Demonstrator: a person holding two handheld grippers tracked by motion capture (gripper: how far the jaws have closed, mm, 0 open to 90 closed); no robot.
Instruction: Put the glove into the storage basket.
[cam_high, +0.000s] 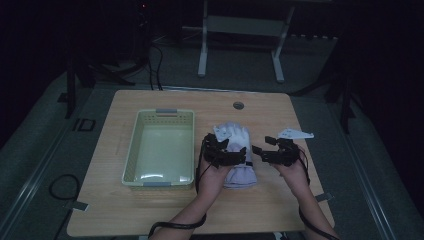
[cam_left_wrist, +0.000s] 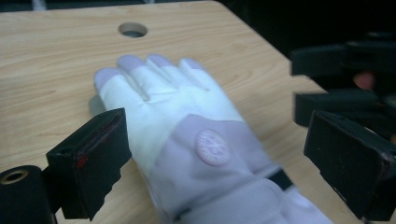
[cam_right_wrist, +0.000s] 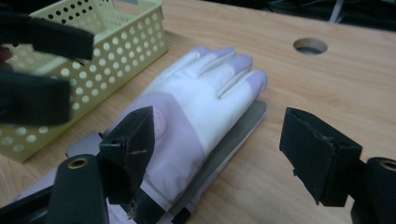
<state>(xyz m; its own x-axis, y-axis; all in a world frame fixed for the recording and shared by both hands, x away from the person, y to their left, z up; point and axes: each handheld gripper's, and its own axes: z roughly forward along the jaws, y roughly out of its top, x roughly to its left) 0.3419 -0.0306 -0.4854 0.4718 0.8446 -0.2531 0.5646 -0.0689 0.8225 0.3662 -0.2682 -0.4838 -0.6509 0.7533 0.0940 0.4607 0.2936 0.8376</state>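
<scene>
A white and lilac glove (cam_high: 236, 150) is being shown lying flat on the wooden table (cam_high: 260, 200), just right of its centre, fingers pointing toward twelve o'clock and cuff toward six; a second, grey layer is being glimpsed beneath it in the right gripper view. A round badge (cam_left_wrist: 213, 147) is being displayed on the back of the glove. The left gripper (cam_high: 220, 150) is being held over the glove's cuff end, its jaws standing apart with the glove seen between them, unpressed. The right gripper (cam_high: 274, 150) is being held at the glove's three o'clock, jaws likewise spread and nothing being clamped. A pale green perforated basket (cam_high: 131, 160) is being seen at the glove's nine o'clock, and a cable hole (cam_high: 238, 105) at twelve o'clock.
</scene>
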